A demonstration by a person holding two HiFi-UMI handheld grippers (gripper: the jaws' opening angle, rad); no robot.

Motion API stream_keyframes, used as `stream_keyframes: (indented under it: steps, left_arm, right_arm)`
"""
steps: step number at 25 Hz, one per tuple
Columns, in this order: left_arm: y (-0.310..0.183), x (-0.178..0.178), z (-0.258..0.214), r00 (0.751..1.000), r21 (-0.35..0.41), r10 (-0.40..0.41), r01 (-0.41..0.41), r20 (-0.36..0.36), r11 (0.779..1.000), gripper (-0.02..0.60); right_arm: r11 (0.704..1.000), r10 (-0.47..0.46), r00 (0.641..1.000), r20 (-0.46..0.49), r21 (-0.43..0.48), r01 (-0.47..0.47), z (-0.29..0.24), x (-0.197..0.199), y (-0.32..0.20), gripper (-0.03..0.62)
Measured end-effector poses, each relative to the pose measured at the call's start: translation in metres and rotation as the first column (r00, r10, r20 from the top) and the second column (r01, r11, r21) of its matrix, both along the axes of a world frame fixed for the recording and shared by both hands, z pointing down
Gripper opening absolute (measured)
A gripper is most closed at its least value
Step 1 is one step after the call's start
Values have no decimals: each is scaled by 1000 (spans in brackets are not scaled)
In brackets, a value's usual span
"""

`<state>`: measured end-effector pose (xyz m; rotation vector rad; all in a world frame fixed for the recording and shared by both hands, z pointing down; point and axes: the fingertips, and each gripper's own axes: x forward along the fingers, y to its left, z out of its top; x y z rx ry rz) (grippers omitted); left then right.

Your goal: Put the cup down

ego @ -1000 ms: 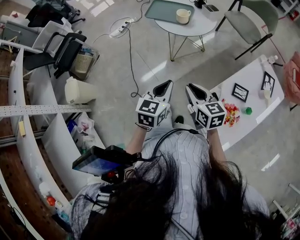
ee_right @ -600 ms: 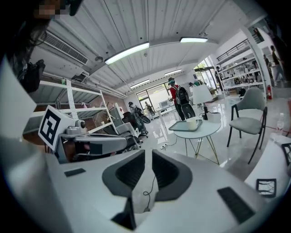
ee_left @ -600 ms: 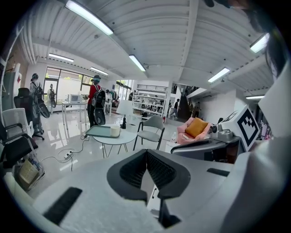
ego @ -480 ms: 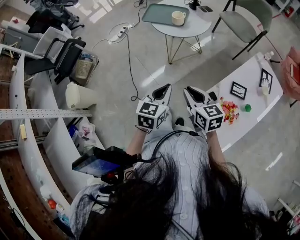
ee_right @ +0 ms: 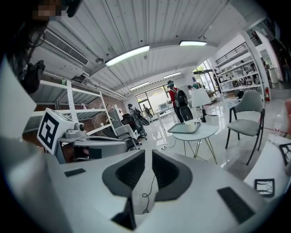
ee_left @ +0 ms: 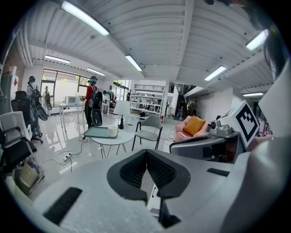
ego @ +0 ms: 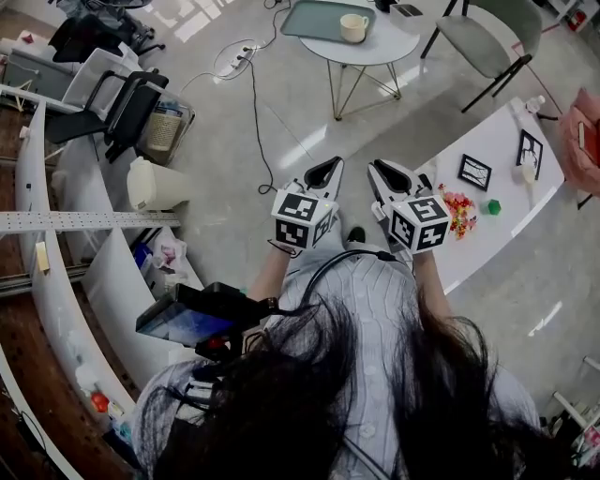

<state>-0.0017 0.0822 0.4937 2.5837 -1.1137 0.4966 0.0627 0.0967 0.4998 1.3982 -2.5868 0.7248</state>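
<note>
The cream cup (ego: 353, 27) stands on a grey-green tray (ego: 317, 17) on a small round table (ego: 394, 47) far ahead across the floor, well away from both grippers. The left gripper view shows the cup (ee_left: 112, 131) small and upright, and the right gripper view shows it too (ee_right: 212, 119). My left gripper (ego: 336, 163) is held out at waist height, its jaws (ee_left: 146, 151) meeting at the tips with nothing in them. Beside it, my right gripper (ego: 375, 166) shows a narrow gap between its jaws (ee_right: 148, 152), also empty.
A long white table (ego: 487, 150) with picture frames and small coloured pieces runs along the right. A green chair (ego: 487, 42) stands by the round table. Black office chairs (ego: 131, 103), a white bin (ego: 155, 185), a floor cable (ego: 261, 131) and curved white shelving (ego: 56, 262) lie left.
Both grippers have drifted slightly forward, toward the round table. Their jaws look the same as before.
</note>
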Motion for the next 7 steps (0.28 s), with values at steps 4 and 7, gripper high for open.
stream_keyframes:
  steps: [4, 7]
  left_arm:
    - [-1, -4, 0, 1000, 6, -1, 1, 14, 1000, 18]
    - [-4, -7, 0, 1000, 10, 1, -1, 22, 1000, 18]
  right_arm:
    - [1000, -4, 1000, 0, 6, 4, -3, -4, -2, 64]
    - [1000, -5, 1000, 1, 10, 5, -4, -7, -5, 66]
